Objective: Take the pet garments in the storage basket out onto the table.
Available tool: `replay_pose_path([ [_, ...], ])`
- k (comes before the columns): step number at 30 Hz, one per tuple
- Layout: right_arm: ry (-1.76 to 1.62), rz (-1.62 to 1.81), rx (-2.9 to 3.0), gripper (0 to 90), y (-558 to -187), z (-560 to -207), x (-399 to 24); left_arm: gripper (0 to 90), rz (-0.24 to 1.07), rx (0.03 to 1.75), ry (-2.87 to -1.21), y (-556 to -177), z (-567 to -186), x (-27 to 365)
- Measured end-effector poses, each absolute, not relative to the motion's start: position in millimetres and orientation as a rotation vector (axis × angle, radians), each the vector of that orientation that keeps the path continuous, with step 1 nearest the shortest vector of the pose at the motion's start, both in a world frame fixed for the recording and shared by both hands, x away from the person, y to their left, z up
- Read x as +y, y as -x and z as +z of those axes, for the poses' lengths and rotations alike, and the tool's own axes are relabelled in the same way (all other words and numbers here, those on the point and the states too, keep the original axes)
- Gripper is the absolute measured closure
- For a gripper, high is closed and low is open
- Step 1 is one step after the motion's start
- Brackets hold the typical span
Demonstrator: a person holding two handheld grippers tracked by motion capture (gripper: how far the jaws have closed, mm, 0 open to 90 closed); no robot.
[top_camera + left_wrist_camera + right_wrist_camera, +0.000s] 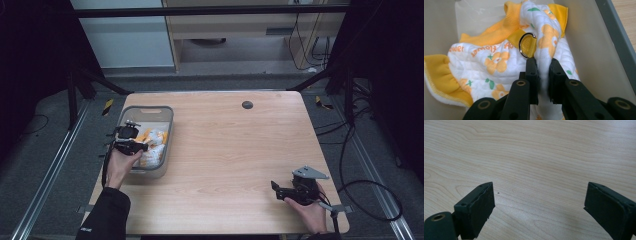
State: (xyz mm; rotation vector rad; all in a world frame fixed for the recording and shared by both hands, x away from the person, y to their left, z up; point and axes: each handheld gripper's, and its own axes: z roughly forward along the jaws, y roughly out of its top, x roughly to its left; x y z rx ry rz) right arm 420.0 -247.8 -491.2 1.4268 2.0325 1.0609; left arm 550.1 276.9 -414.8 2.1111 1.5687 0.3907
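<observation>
Pinching a fold of the white-and-yellow flowered garment (499, 60) inside the grey bin (162, 112) (table's left side), left gripper (543, 75) jaws narrow | right gripper (537, 207) low over bare table (225, 150), jaws wide, holding nothing.

Wooden table (225, 150), grey bin (167, 117) aboard

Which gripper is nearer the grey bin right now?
Left. The left gripper is inside the grey bin, shut on the yellow flowered garment. The right gripper sits open over the bare table, far across from the bin.
</observation>
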Motion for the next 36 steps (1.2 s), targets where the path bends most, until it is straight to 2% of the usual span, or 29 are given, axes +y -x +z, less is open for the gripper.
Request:
replay_pose_path([
  [18,-1.414,1.055,2.027,9.3,-420.4,-491.3,-248.3,82.6,0.49,1.475,-2.008,-526.1,-368.5,297.3],
  [36,-1.413,1.054,2.026,9.2,-420.4,-491.2,-248.4,83.0,0.568,1.375,-1.971,-507.1,-328.8,297.5],
])
